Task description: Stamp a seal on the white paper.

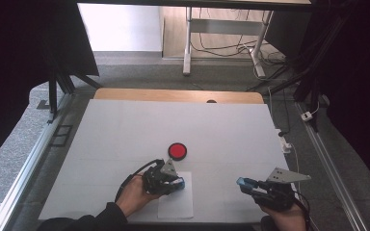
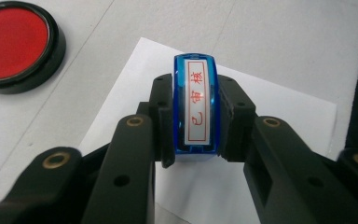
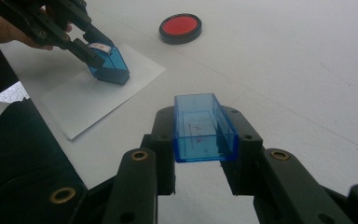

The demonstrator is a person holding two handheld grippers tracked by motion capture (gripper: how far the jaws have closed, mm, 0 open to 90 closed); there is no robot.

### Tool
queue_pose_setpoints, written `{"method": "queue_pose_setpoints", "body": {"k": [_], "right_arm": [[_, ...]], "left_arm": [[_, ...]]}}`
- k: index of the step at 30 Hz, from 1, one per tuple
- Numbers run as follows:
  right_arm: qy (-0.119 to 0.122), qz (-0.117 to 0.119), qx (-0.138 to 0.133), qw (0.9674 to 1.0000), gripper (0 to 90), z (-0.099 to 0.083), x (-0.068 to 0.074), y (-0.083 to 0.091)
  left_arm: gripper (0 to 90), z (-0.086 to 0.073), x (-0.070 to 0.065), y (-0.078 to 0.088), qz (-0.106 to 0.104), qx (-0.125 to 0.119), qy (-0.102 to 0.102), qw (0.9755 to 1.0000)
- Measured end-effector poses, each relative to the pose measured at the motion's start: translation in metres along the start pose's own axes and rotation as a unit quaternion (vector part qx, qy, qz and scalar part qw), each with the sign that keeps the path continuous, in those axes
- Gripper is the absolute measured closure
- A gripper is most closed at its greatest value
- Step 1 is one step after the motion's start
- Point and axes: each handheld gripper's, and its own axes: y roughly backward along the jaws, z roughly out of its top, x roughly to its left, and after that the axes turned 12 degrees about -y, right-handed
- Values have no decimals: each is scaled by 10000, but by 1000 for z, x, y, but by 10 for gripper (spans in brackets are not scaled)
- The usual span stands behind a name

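My left gripper point(image 1: 177, 183) is shut on a blue see-through stamp point(image 2: 196, 105) whose white label bears red characters. The stamp point(image 3: 109, 65) leans with its base down on a white sheet of paper point(image 3: 93, 95) near the table's front edge. To the right, my right gripper point(image 1: 243, 183) is shut on the stamp's blue see-through cap point(image 3: 204, 128) and holds it just above the table. A round red ink pad point(image 1: 177, 151) in a black case lies on the table just beyond the paper.
The white table top point(image 1: 125, 134) ends in a wooden strip point(image 1: 173, 95) at the far side. Metal rails point(image 1: 29, 163) run along the floor on both sides, and cables point(image 1: 289, 144) hang off the right edge. A dark sleeve point(image 3: 23, 154) lies at the front.
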Motion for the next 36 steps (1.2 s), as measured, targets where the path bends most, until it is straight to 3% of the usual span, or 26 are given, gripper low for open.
{"method": "queue_pose_setpoints", "body": {"k": [10, 23, 30, 36], "right_arm": [[-4, -1, 2, 10000, 686, 0, 0, 0], [-14, 16, -10, 10000, 685, 0, -1, 0], [-13, 38, -17, 10000, 685, 0, -1, 0], [-13, 41, -20, 10000, 685, 0, -1, 1]], "left_arm": [[707, -6, 11, -1, -313, -194, 340, 9987], [703, -4, 9, 0, -237, -137, 146, 9995], [702, -7, 16, 0, -429, -272, 432, 9978], [701, -6, 17, 5, -450, -356, 453, 9973]]}}
